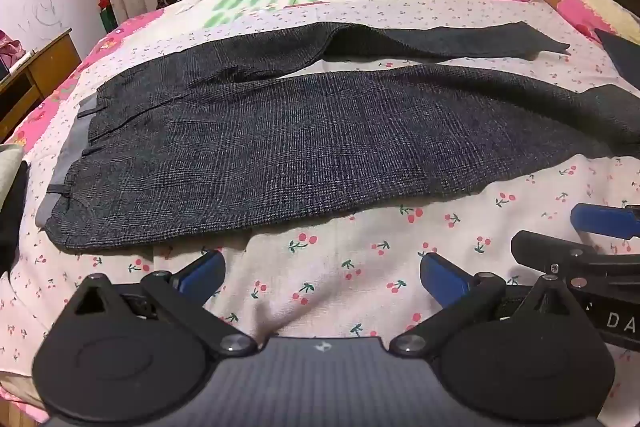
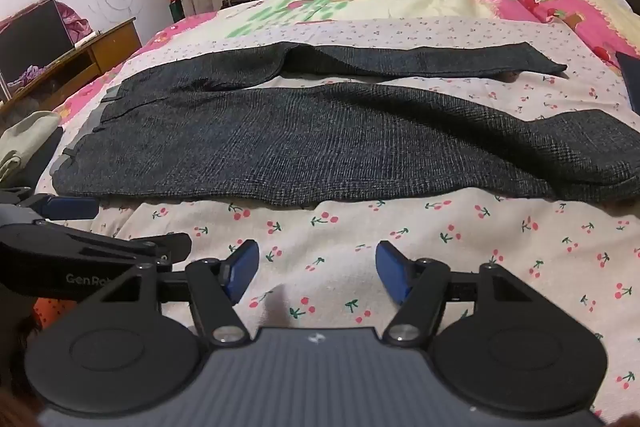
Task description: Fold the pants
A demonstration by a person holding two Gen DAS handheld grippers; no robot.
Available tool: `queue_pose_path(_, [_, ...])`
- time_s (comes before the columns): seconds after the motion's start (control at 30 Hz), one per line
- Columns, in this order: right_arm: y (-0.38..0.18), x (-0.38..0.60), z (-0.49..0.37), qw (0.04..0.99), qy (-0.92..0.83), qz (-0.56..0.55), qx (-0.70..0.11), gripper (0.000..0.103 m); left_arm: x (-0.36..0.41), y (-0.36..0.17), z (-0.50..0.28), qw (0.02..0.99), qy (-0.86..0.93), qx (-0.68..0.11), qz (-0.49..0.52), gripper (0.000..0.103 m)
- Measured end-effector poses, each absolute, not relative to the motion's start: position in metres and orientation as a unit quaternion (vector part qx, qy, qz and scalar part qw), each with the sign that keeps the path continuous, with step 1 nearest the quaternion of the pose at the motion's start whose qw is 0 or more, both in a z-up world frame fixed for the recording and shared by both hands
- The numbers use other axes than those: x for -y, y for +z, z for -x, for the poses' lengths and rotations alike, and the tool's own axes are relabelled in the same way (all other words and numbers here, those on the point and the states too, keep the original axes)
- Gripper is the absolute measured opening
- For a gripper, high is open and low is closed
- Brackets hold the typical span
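Left gripper [image 1: 322, 273]: black linkage arms, blue pads [image 1: 442, 277], silver pivot screws, ribbed grey body.
Right gripper [image 2: 316, 273]: same build; white lettering at 9 o'clock.

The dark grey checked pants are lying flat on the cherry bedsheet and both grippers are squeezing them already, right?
Not quite. The dark grey checked pants do lie flat on the cherry-print bedsheet, but neither gripper is squeezing them. In the left wrist view the left gripper is open over bare sheet; in the right wrist view the right gripper is open too, short of the pants.

Dark grey checked pants [image 1: 304, 143] lie flat, legs spread apart.
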State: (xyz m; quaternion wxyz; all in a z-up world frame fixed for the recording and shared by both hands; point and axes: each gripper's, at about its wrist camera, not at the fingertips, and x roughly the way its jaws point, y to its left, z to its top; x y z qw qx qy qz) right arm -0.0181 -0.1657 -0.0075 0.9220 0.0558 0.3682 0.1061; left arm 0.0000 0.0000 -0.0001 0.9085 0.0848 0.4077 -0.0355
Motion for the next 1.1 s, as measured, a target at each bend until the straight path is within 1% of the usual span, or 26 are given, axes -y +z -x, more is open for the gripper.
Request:
queue_pose_path(0.4, [-0.0061,0.1664,0.0221,0.922,0.108,-0.055,-0.369,0.067,-0.0036,-0.0071,-0.0012,0.902,-0.03,-0.418,-0.103,0.103])
queue_pose_path(1.1, [-0.0099,0.1648,0.0166,0.918,0.109,-0.058,-0.376,0.067,0.001,-0.0063,-0.0032,0.899,-0.029,-0.425,-0.102,0.103])
